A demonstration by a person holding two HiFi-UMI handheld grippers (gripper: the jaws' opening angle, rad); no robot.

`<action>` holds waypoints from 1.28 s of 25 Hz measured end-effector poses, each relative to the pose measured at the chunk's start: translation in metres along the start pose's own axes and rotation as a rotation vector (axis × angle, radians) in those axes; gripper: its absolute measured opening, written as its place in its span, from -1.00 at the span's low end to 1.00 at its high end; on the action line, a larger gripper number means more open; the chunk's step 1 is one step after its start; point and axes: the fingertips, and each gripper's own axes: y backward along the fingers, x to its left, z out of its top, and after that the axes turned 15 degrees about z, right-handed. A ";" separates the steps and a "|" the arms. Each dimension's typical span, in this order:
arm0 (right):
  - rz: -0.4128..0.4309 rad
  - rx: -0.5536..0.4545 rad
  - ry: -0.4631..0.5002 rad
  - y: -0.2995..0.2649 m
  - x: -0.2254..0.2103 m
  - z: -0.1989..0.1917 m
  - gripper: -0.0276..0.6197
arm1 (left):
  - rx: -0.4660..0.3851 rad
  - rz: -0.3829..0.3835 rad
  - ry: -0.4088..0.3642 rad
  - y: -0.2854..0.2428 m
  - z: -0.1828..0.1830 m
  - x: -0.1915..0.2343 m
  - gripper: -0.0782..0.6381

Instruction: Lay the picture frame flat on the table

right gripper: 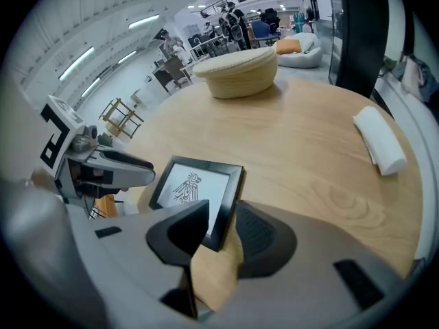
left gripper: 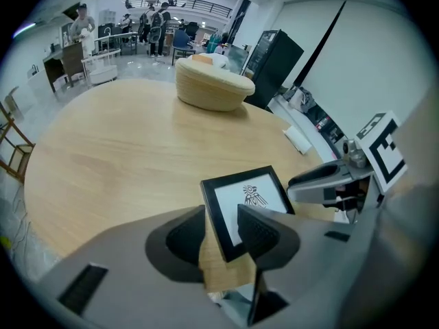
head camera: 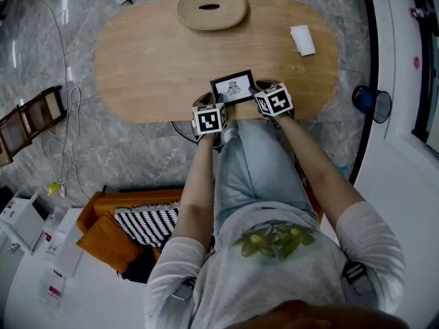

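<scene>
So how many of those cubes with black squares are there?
2. The left cube sits on the left hand-held gripper, left of the picture frame; the right cube sits on the right hand-held gripper, on the frame's right. None seems hidden.

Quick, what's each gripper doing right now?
Left gripper: open, picture frame edge between its jaws, not clamped.
Right gripper: open, the frame's other edge between its jaws, not clamped.

Oval wooden table, seen from above: woven basket at far edge, ctr; white roll far R; picture frame at near edge.
</scene>
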 end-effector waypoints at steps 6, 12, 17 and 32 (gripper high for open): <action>0.004 -0.044 -0.001 0.022 0.016 0.007 -0.74 | -0.010 -0.016 -0.001 0.024 0.005 -0.005 -0.43; -0.004 -0.090 0.006 0.048 0.036 0.014 -0.89 | -0.059 -0.037 -0.015 0.055 0.017 -0.016 -0.65; 0.009 -0.135 0.019 0.066 0.057 0.020 -0.89 | -0.131 -0.025 -0.058 0.084 0.030 -0.018 -0.73; 0.005 -0.191 -0.005 0.106 0.102 0.016 -0.90 | -0.184 -0.070 0.010 0.139 0.023 -0.029 -0.74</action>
